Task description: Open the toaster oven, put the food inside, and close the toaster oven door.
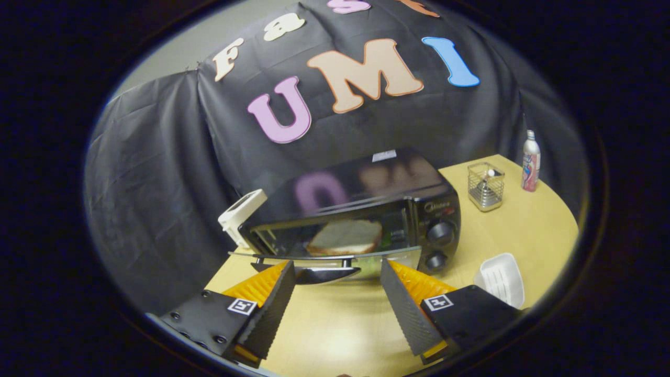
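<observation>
Your gripper (335, 272) is spread wide and holds nothing; the fingers (272, 293) straddle the door handle (327, 273) without pressing it. The handle sits between the tips, nearer the left one, so you look lined up to catch it or push under it.

Just ahead, the toaster oven door (335, 256) hangs dropped open, roughly level, its glass edge toward you. The sandwich (345, 236) is already inside the toaster oven (361, 209), lying flat in the chamber behind the door. So open and load look done; closing is what remains. That fits the low, centred approach: from under the handle you can lift the door up and shut.

Whether the tips touch the door edge, can't tell; they look just beside it.

To the right of the fingers, a white tray (501, 280) sits empty on the wooden table (335, 324), near the oven's knob side; probably where the food came from. Beyond it, well apart, a wire holder (486, 186) and a bottle (530, 161) stand by the table's far edge, out of your path. A white block (242, 214) leans at the oven's left rear corner.

Risk: with the spread this wide, the handle could slip off one tip as the door swings.
</observation>
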